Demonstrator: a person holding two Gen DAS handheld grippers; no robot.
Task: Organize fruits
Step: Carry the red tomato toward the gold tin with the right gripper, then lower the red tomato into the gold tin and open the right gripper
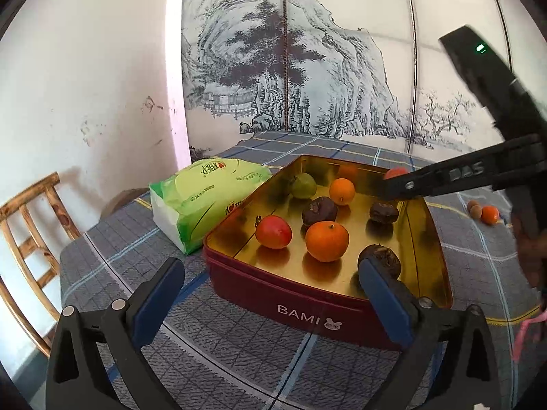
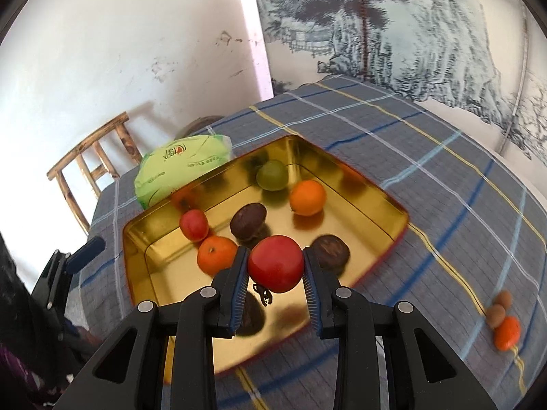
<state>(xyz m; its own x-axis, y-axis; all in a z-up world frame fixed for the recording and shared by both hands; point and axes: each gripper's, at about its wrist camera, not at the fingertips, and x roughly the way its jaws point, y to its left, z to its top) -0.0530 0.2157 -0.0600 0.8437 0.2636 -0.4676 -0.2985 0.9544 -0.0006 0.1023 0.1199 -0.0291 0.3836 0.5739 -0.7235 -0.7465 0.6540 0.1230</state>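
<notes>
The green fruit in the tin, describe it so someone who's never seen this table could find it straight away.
On the plaid-covered table sits a red tin with a gold inside. The green fruit lies in its far corner, on the side of the green tissue pack, beside a small orange. It is the only green fruit; the others are orange, red or dark brown.

Fruit crowds the tin (image 1: 307, 311) floor, leaving bare gold along its near-left corner. The tissue pack (image 1: 201, 198) blocks the tin's left side, seemingly touching it. Open tablecloth (image 2: 427, 171) lies right.
</notes>
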